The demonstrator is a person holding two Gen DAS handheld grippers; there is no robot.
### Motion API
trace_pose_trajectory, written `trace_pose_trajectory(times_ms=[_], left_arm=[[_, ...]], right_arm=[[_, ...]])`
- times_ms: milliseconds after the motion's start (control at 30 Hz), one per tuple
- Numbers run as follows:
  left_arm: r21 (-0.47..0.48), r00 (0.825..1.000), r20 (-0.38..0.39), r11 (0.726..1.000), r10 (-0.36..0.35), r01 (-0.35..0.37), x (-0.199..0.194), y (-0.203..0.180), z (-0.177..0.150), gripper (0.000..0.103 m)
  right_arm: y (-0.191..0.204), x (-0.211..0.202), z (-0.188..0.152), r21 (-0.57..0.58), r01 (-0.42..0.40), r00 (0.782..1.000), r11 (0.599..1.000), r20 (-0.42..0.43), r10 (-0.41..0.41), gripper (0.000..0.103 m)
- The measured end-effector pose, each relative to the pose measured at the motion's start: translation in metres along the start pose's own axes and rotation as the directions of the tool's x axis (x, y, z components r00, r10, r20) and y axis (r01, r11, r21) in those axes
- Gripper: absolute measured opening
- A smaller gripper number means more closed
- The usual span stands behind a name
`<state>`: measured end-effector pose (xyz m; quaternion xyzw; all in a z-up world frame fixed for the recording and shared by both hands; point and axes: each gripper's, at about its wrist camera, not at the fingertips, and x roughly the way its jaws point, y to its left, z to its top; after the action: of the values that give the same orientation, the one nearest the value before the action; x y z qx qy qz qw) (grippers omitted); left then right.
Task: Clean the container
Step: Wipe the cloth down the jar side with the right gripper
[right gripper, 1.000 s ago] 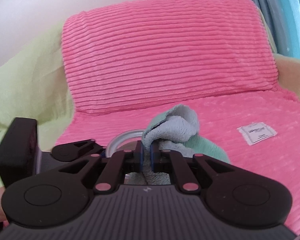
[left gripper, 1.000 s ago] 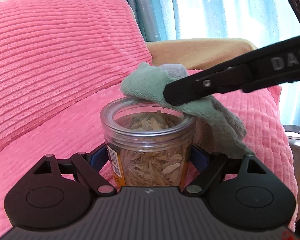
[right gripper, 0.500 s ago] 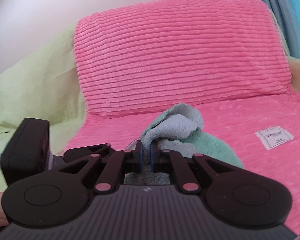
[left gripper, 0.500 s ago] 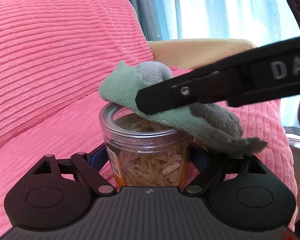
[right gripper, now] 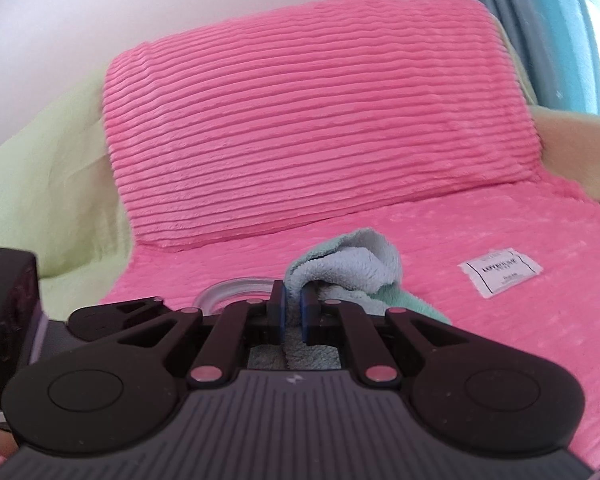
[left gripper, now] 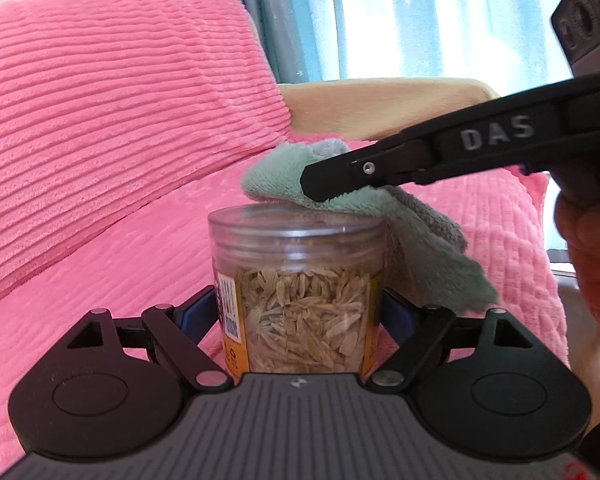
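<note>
Over pink sofa (left gripper: 112,216) | left claw (left gripper: 298,316) clamped on jar (left gripper: 300,280) | right claw (right gripper: 293,310) pinching cloth (left gripper: 384,208) at jar's lid

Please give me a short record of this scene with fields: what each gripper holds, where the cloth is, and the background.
left gripper: shut on the jar, clear plastic, dried pale pieces inside
right gripper: shut on the cloth, green and grey
cloth position: on the jar's clear lid, one end hanging down the right side
background: pink cushion, blue curtain
</note>
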<state>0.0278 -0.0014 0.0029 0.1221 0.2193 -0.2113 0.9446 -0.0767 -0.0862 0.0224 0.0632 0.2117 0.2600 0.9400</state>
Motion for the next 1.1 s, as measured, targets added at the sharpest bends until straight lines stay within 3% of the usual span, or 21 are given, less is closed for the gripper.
trace_pose_trajectory(times_ms=[233, 500, 667, 867, 1100], left_arm=[[0.037, 1.0, 0.008, 0.999, 0.001, -0.001, -0.011, -0.004, -0.013, 0.085], [0.011, 0.998, 0.051, 0.999, 0.032, -0.032, -0.006, -0.008, -0.019, 0.086], [-0.048, 0.997, 0.048, 0.997, 0.056, -0.053, 0.004, -0.007, -0.019, 0.086], [-0.027, 0.996, 0.048, 0.997, 0.069, -0.067, 0.007, -0.019, -0.019, 0.089], [-0.042, 0.998, 0.034, 0.997, 0.062, -0.06, 0.001, -0.022, -0.024, 0.089]], right_arm=[[-0.014, 0.002, -0.003, 0.026, 0.038, 0.999, 0.999, -0.014, -0.037, 0.005], [-0.027, -0.005, -0.001, 0.076, 0.132, 0.989, 0.988, 0.05, -0.136, 0.005], [-0.019, -0.019, 0.006, 0.046, 0.063, 0.989, 0.997, 0.133, -0.069, 0.005], [-0.017, 0.002, -0.002, 0.018, 0.003, 1.0, 1.0, 0.025, -0.003, 0.005], [-0.019, 0.003, -0.004, 0.027, -0.006, 1.0, 1.0, 0.011, 0.005, 0.005]])
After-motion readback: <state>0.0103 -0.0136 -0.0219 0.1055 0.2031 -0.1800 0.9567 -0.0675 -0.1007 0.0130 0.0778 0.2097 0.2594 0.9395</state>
